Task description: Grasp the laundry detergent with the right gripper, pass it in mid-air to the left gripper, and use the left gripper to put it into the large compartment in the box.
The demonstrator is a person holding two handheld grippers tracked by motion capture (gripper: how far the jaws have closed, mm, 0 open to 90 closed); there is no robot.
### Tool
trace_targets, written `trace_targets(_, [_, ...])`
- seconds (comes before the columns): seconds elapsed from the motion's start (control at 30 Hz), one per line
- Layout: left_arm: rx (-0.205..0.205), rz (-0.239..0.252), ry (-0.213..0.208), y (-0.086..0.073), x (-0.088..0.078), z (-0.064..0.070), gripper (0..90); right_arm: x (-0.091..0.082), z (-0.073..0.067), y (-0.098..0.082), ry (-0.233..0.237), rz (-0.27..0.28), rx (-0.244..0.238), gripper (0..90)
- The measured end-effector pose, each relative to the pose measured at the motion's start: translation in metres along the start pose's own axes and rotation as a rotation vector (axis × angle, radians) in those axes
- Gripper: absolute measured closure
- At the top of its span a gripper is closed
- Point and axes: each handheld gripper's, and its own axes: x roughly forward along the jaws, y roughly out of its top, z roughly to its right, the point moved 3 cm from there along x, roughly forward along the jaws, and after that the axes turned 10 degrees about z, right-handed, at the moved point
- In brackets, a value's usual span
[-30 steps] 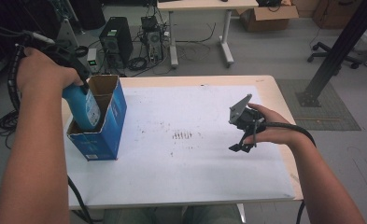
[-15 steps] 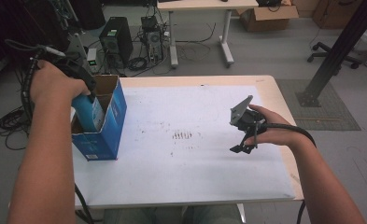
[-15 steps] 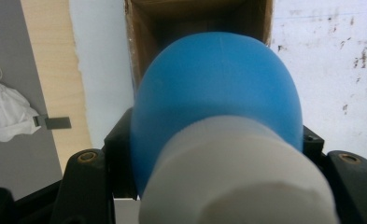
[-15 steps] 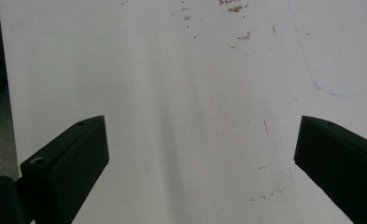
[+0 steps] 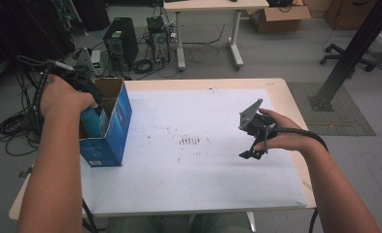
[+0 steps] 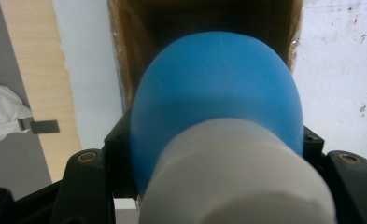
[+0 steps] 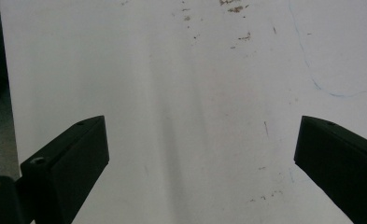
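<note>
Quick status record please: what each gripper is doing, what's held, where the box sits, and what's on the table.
left gripper: shut on blue bottle, at the box's open top
blue bottle: white cap toward camera, body pointing into box
box: blue, open-topped, upright near table's left edge
right gripper: open, holding nothing, above bare tabletop
table: white top, small dark stains mid-surface

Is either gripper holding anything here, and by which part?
The left gripper holds a blue bottle with a white cap by its body, over the open box. The right gripper is open, holding nothing.
</note>
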Motion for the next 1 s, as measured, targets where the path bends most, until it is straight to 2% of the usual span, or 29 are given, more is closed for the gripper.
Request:
trace_targets(0.77, [0.013, -0.045, -0.012, -0.008, 0.046, -0.002, 38.0, 0.005, 0.000, -0.005, 0.005, -0.006, 0.018, 3.2])
trace_targets(1.0, [0.013, -0.057, -0.015, -0.008, 0.055, -0.003, 38.0, 0.006, 0.000, -0.006, 0.008, -0.008, 0.020, 3.3])
